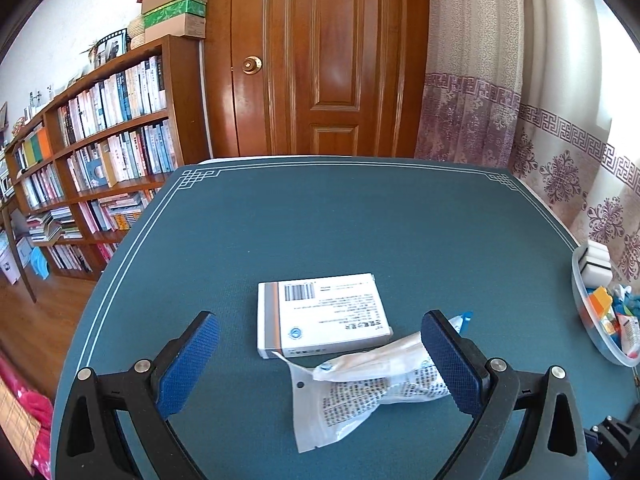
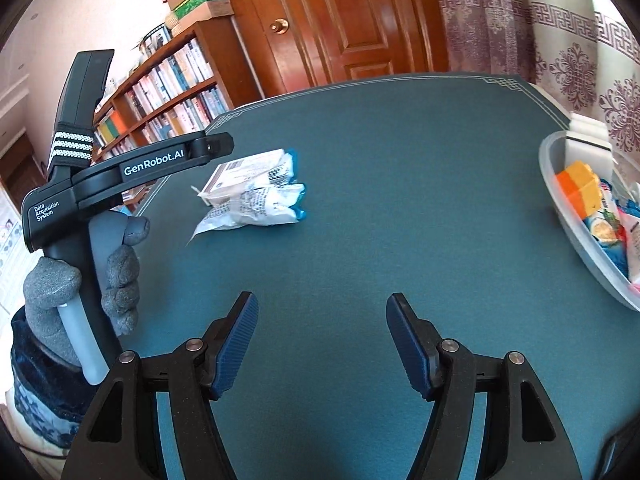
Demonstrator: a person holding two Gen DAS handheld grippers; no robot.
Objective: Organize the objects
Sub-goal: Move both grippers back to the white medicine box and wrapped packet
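A white medicine box (image 1: 320,316) with a barcode lies flat on the teal table (image 1: 320,216). A clear plastic packet (image 1: 360,384) with printed text lies just in front of it. My left gripper (image 1: 320,316) hangs open over both, and its right finger (image 1: 452,360) hides the packet's far end. In the right wrist view the box (image 2: 244,170) and the packet (image 2: 264,204) sit at the centre left. My right gripper (image 2: 322,298) is open over bare table (image 2: 400,200), well short of them, with nothing between its pads.
A clear plastic bowl (image 1: 580,312) (image 2: 552,184) at the table's right edge holds white blocks, an orange-yellow box and other small packets. A grey-gloved hand (image 2: 120,276) holds the left tool's black handle (image 2: 132,168). A bookshelf, a wooden door and curtains stand beyond the table.
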